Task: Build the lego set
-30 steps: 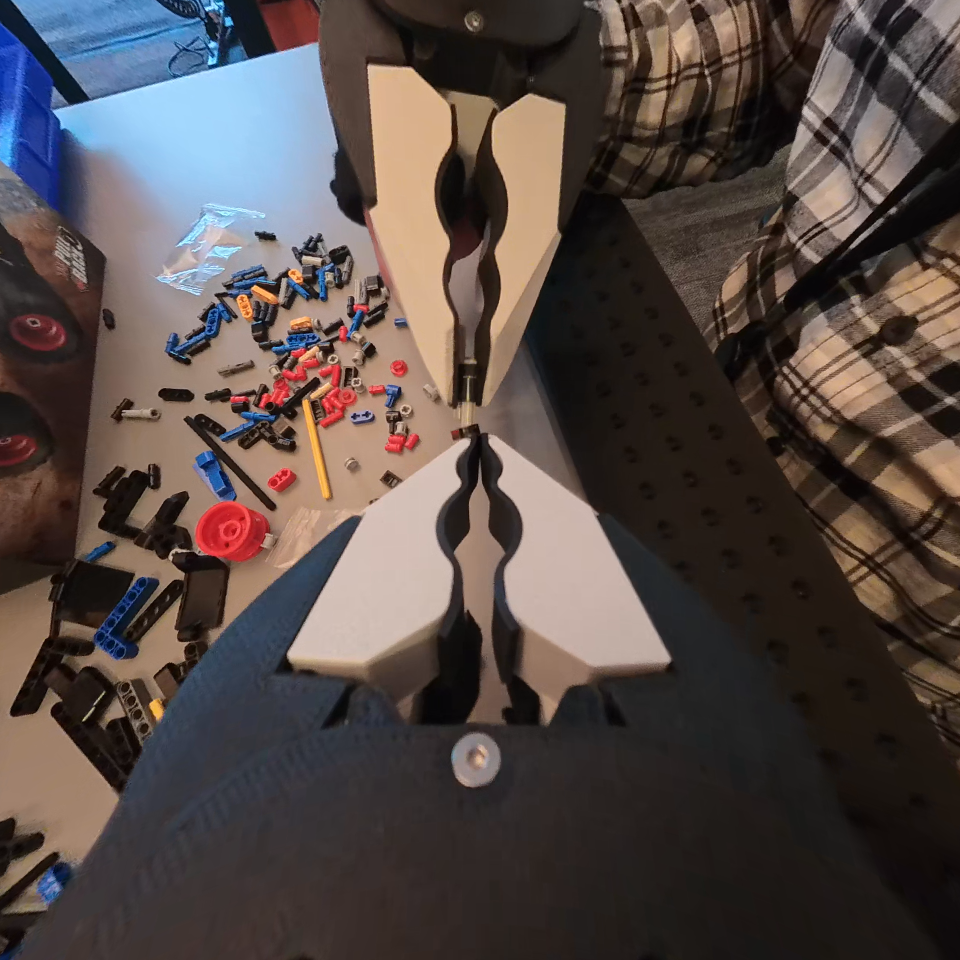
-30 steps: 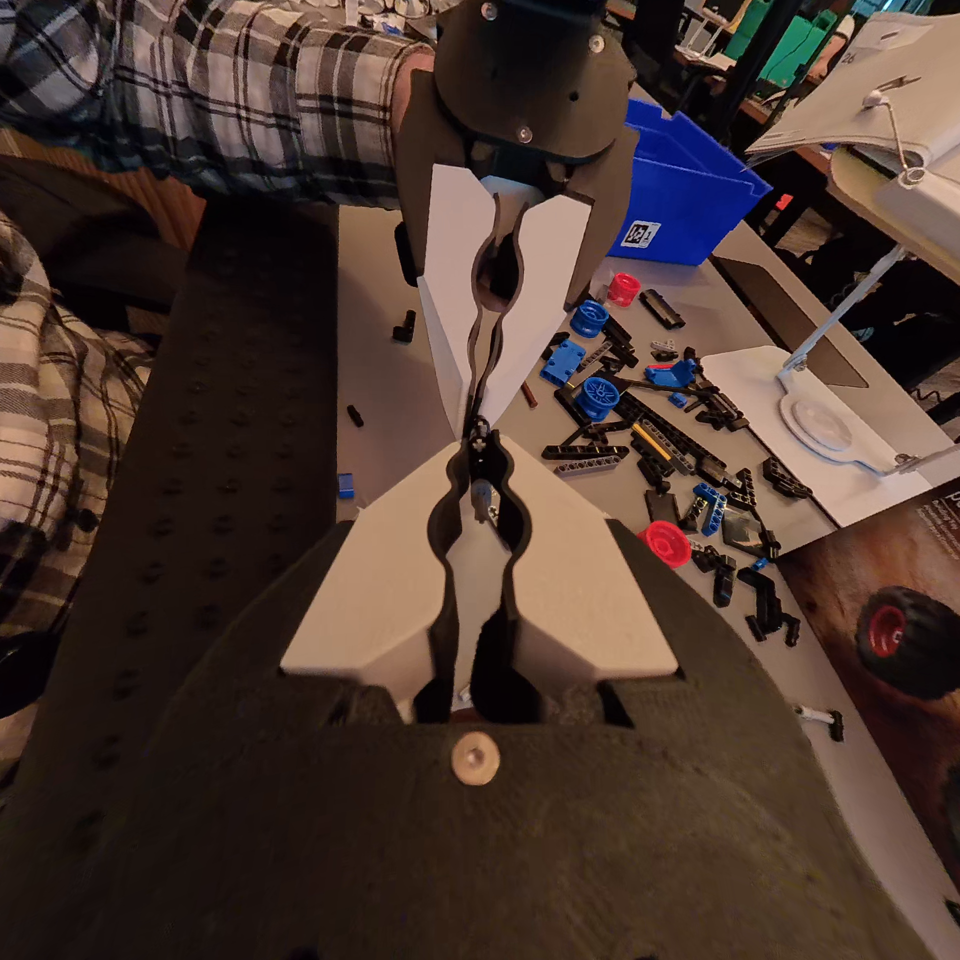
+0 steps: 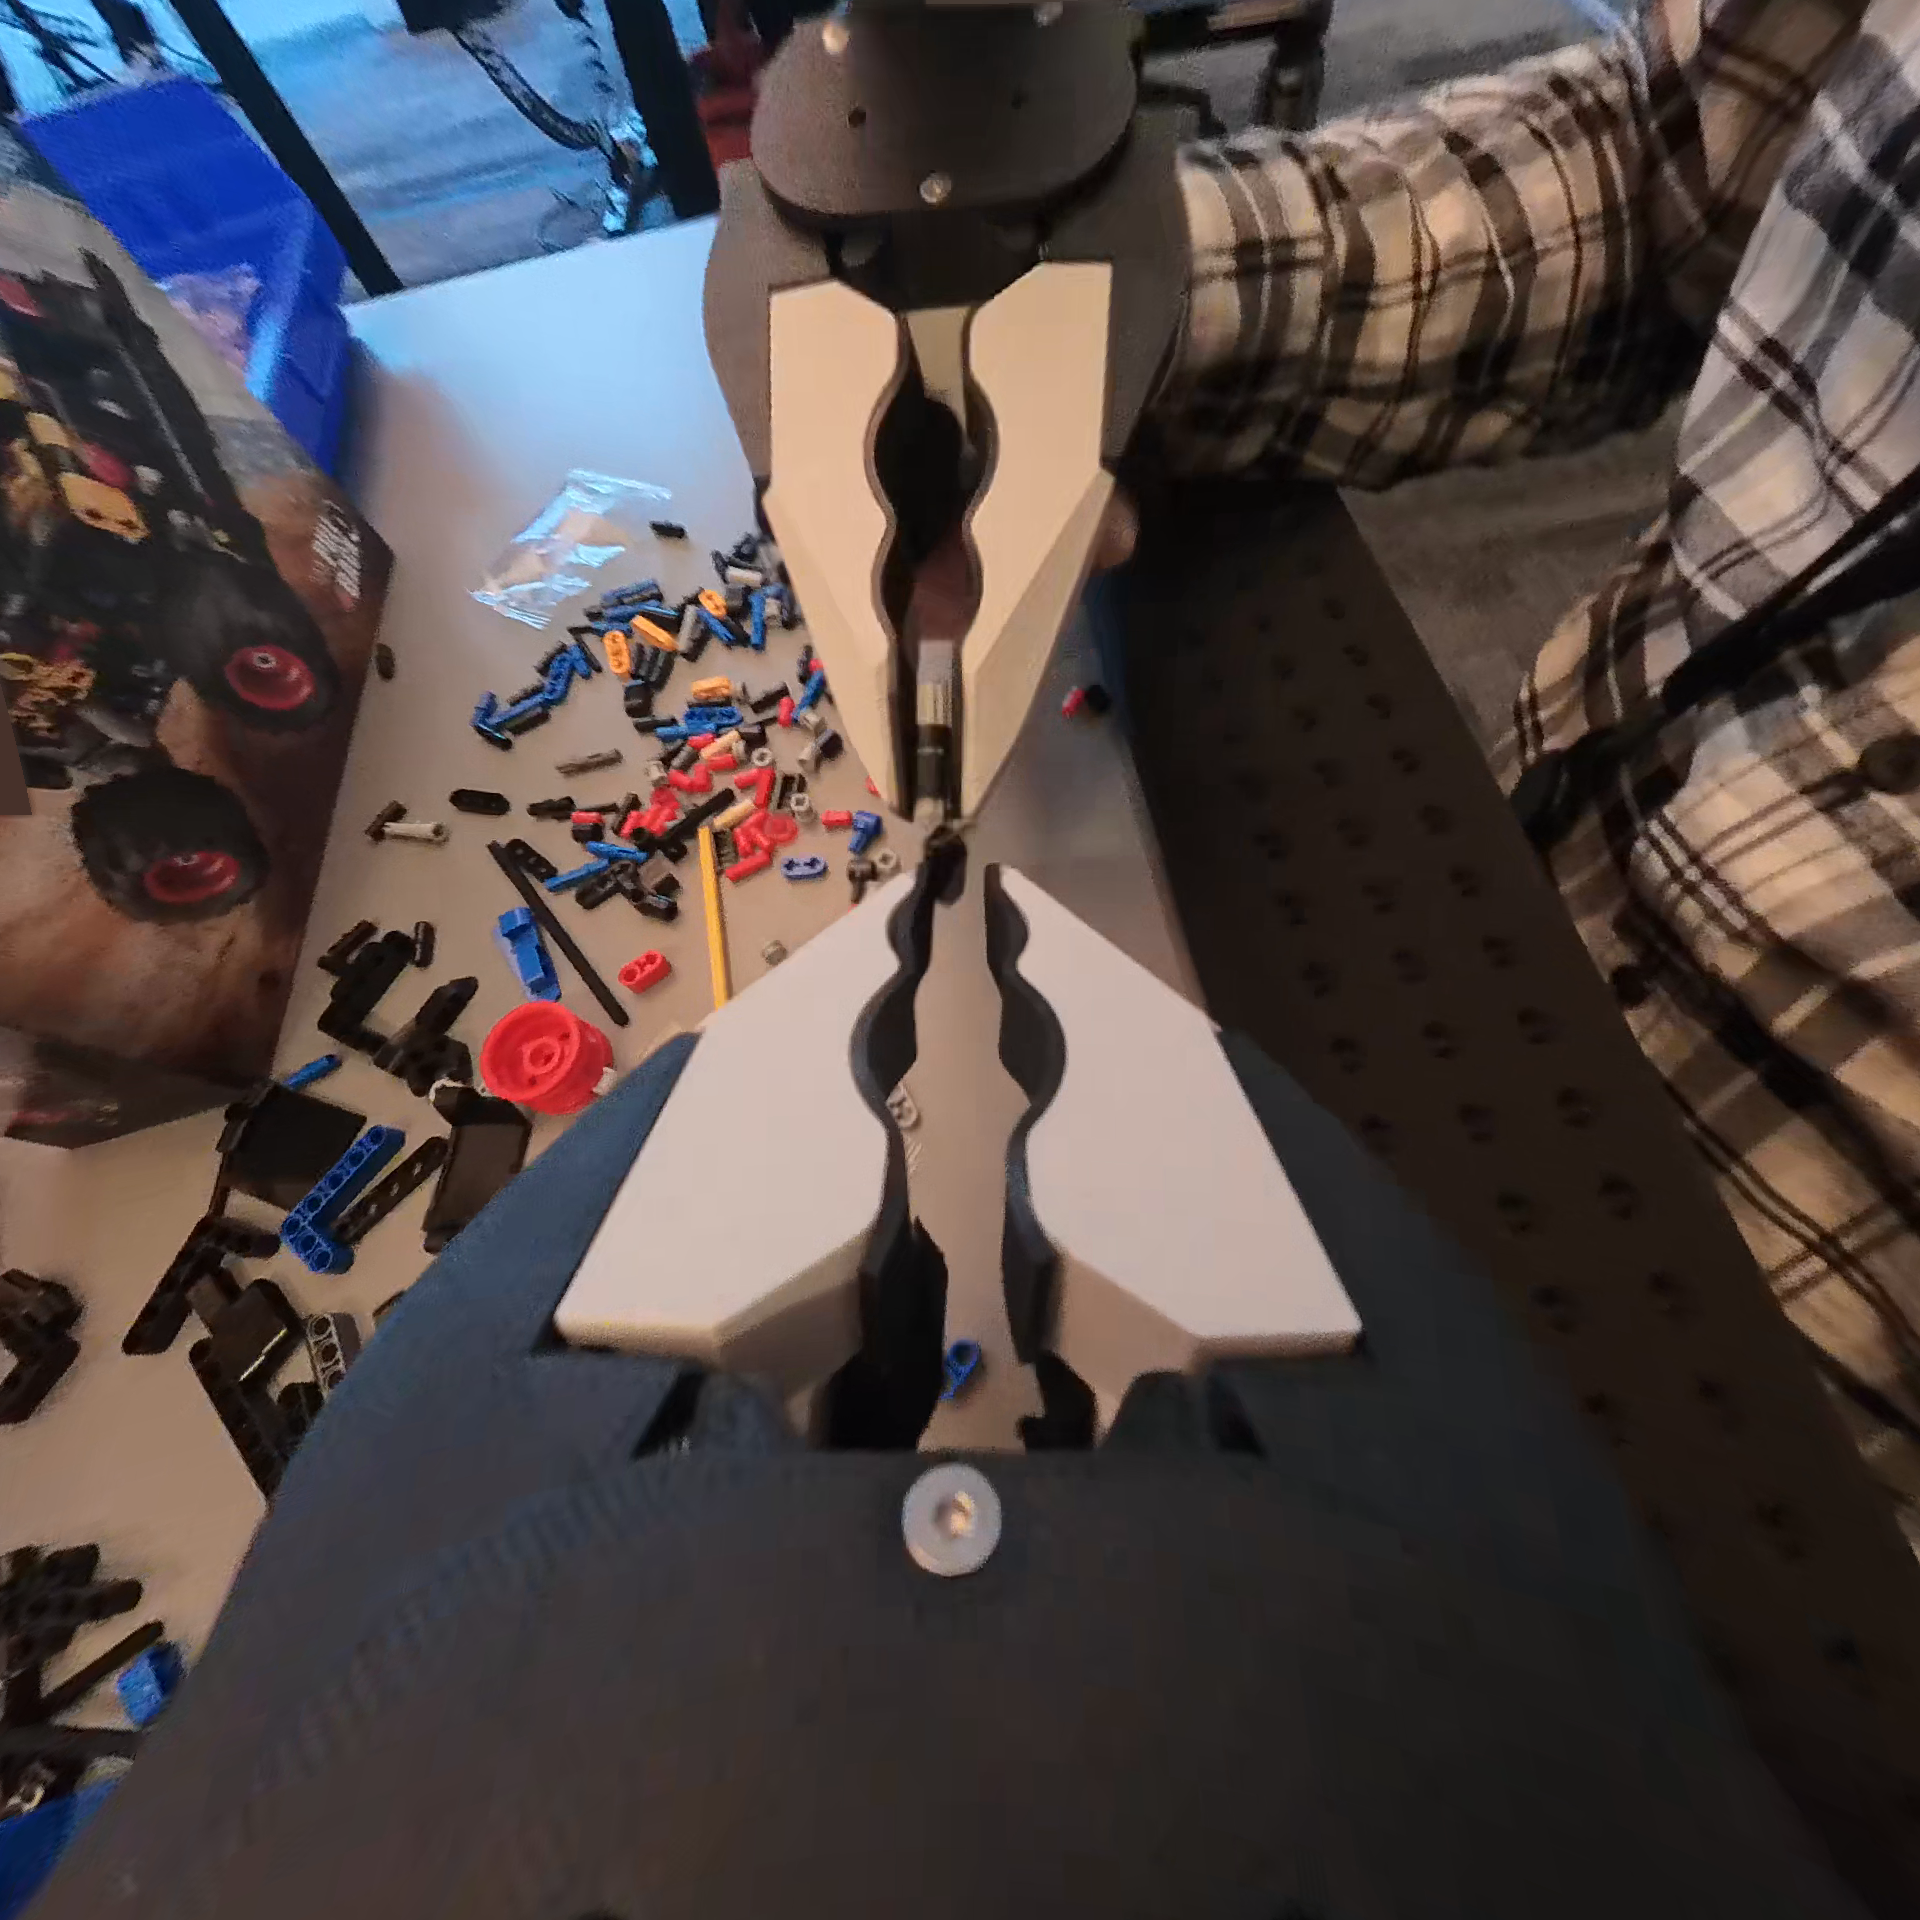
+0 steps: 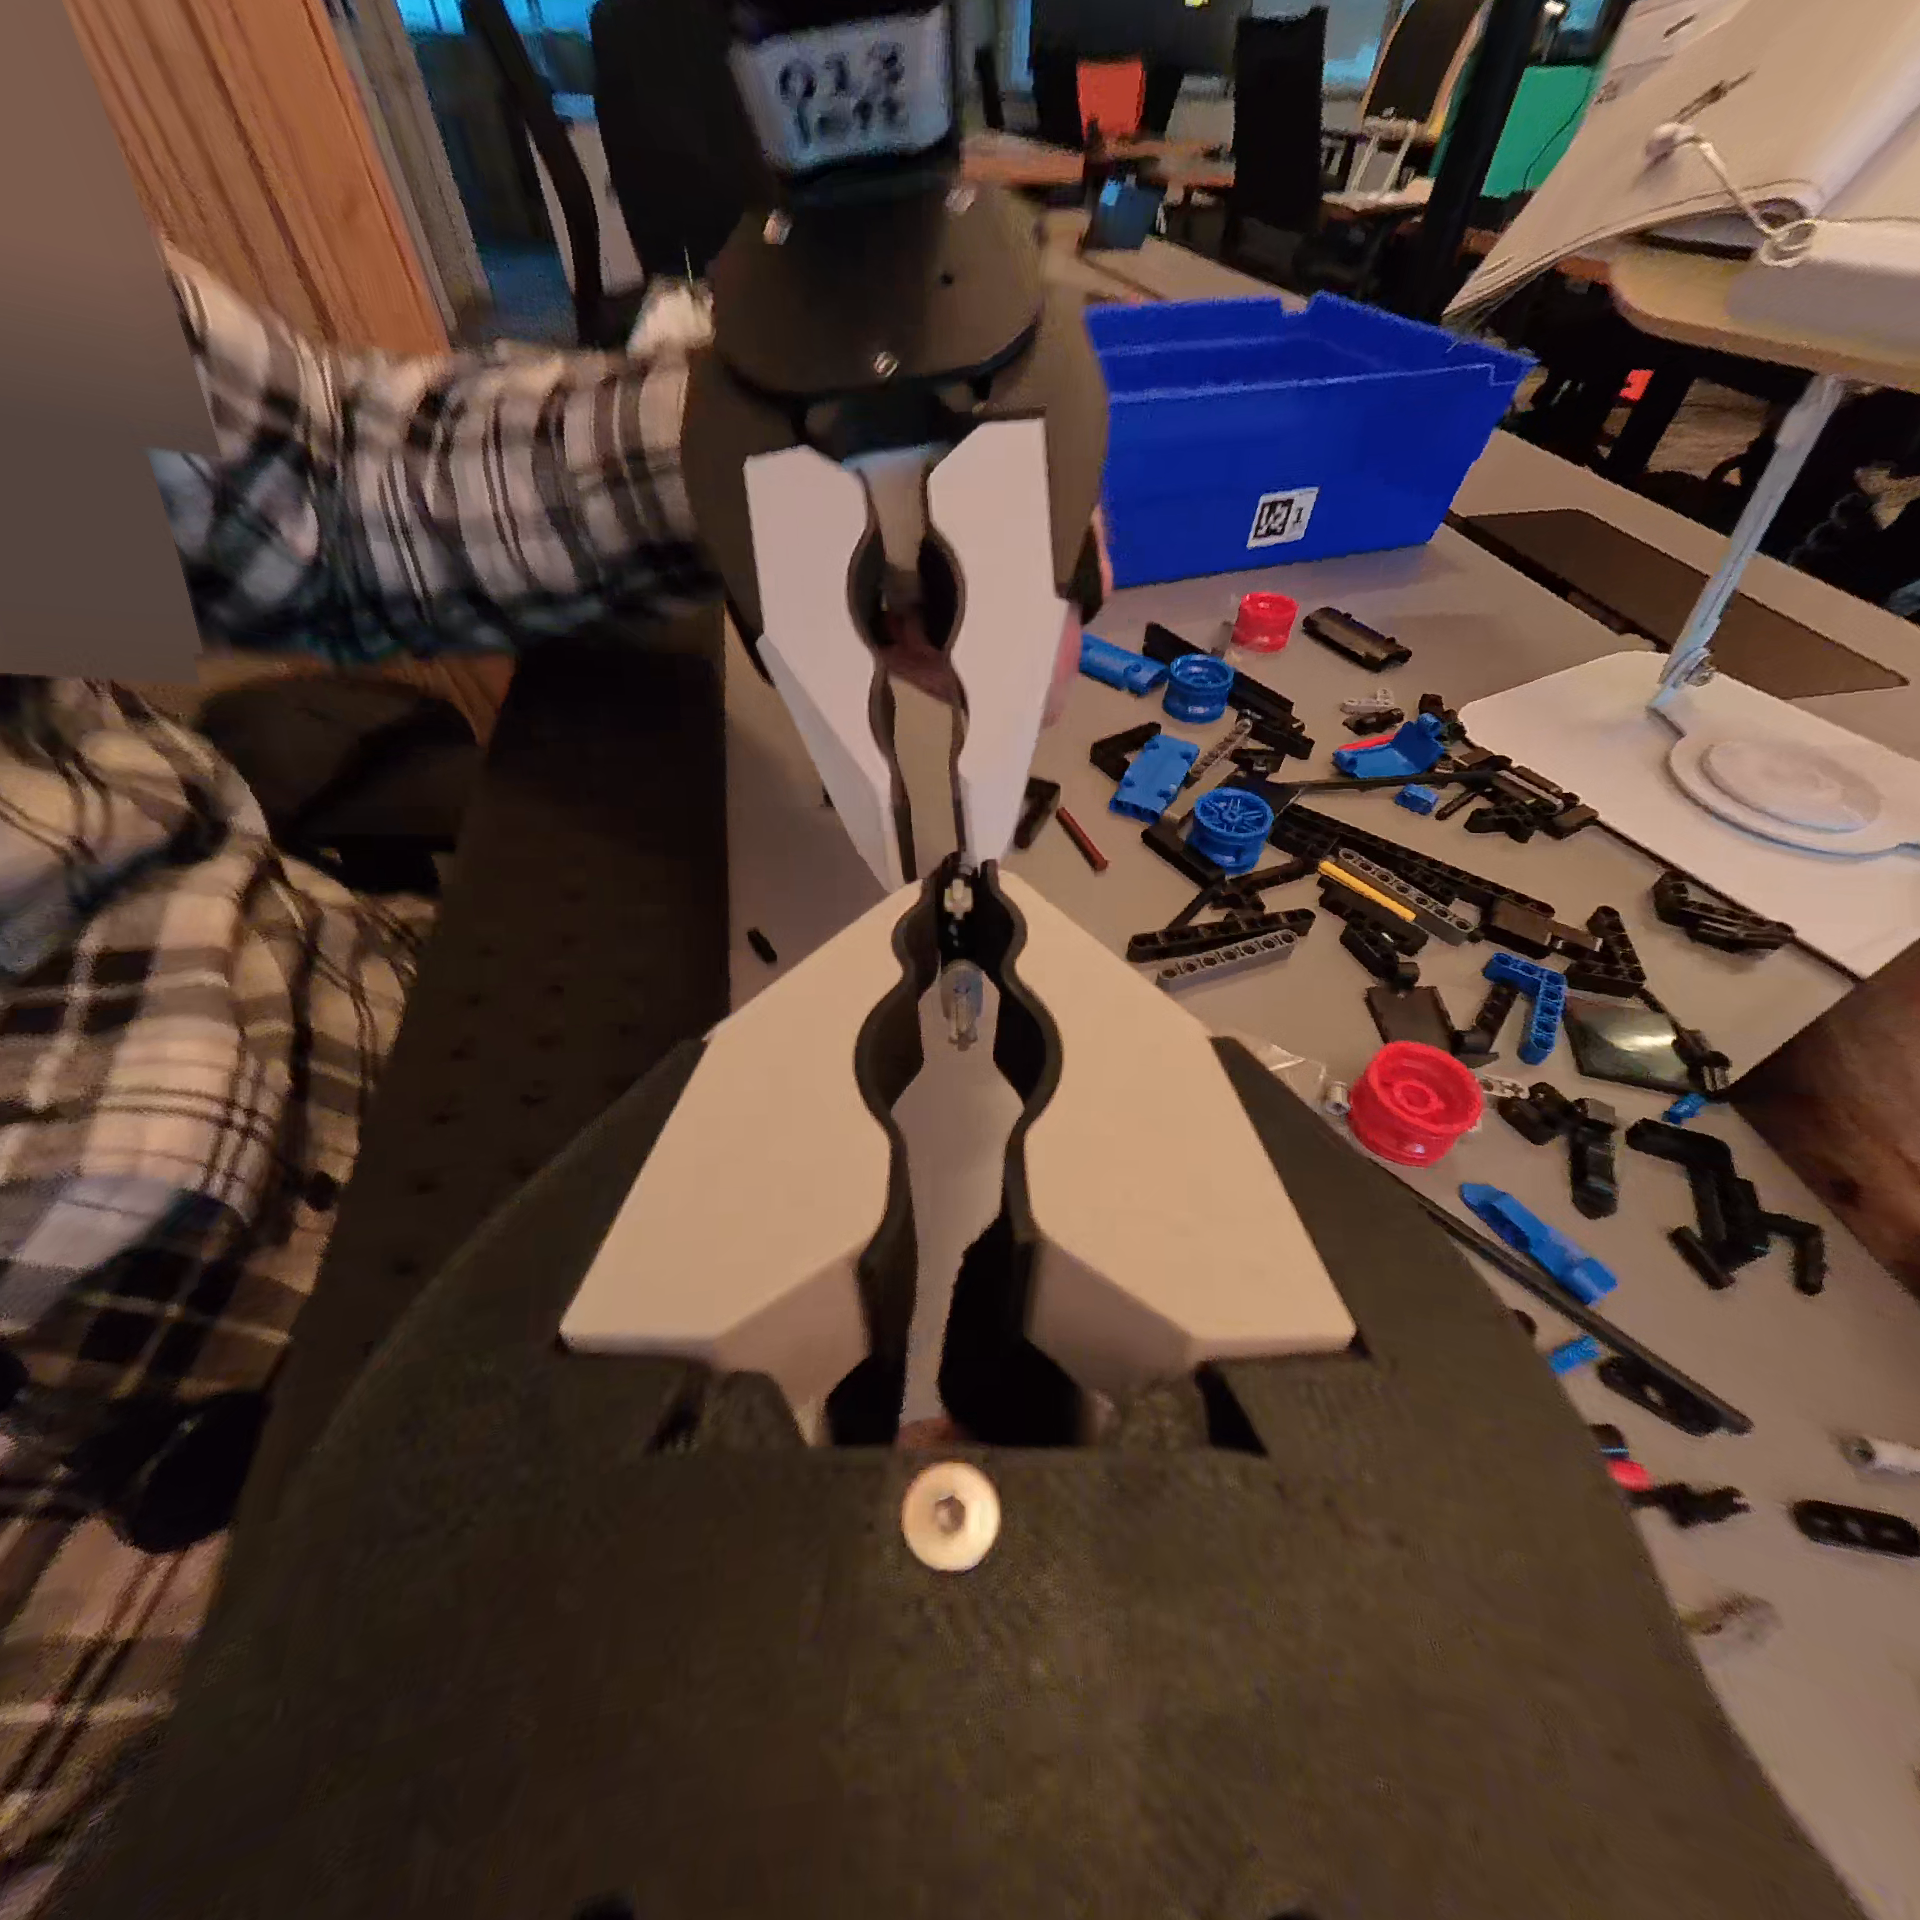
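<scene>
Grey table (image 3: pixel 582 343) strewn with loose lego pieces (image 3: pixel 686 769) to the left of the left gripper (image 3: pixel 951 868), whose fingers stand slightly apart, a small black piece (image 3: pixel 943 847) at their tips. Facing it tip to tip, the right gripper (image 4: pixel 961 883) is clamped on a black-and-grey pin (image 4: pixel 958 961). Beyond the left gripper stands a blue bin (image 4: pixel 1288 436).

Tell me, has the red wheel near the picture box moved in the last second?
No. The red wheel still lies between the box and the yellow rod's near end, as before.
</scene>
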Demonstrator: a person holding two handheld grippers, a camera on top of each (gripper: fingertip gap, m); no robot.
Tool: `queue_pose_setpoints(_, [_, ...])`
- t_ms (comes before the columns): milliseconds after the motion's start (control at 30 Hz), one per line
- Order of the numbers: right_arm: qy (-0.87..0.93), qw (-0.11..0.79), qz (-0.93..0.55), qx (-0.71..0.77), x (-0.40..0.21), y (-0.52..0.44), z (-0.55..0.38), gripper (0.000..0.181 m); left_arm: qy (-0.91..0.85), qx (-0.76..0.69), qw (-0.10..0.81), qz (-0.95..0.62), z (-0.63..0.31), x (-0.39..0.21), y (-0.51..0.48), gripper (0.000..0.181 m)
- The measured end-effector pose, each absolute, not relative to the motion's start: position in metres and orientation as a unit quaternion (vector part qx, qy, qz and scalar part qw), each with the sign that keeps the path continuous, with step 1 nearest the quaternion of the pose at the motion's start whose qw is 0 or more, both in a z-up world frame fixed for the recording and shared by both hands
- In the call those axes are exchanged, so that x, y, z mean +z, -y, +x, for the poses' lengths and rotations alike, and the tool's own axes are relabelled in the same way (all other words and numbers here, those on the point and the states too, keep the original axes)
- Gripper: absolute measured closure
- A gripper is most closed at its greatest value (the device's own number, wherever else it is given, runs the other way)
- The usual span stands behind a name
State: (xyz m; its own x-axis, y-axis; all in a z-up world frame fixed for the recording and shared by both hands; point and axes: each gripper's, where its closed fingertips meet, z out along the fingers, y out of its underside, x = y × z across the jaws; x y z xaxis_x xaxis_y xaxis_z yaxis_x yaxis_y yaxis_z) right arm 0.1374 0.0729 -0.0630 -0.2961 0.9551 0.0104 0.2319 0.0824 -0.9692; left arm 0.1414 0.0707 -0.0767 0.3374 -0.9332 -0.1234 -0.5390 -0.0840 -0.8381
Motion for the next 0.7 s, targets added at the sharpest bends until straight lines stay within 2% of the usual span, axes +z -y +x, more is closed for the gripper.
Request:
queue_pose_setpoints(100, [0.579, 0.352, -0.479, 0.558, -0.045, -0.081, 0.140, 0.175, -0.500, -0.242, 0.446, -0.701, 0.143, -0.073, -0.074, 0.164])
queue_pose_setpoints(200, [0.550, 0.338, -0.494, 0.583, -0.040, -0.087, 0.140, 0.175, -0.469, -0.264, 0.464, -0.704, 0.143, -0.068, -0.080, 0.169])
queue_pose_setpoints(433, [0.532, 0.308, -0.527, 0.587, -0.051, -0.095, 0.143, 0.175, -0.471, -0.227, 0.444, -0.727, 0.131, -0.084, -0.079, 0.163])
queue_pose_setpoints(600, [0.502, 0.266, -0.556, 0.606, -0.057, -0.097, 0.141, 0.175, -0.475, -0.138, 0.526, -0.692, 0.139, -0.068, -0.095, 0.144])
queue_pose_setpoints(700, [0.473, 0.236, -0.569, 0.629, -0.056, -0.095, 0.139, 0.175, -0.522, -0.012, 0.555, -0.648, 0.145, -0.068, -0.099, 0.133])
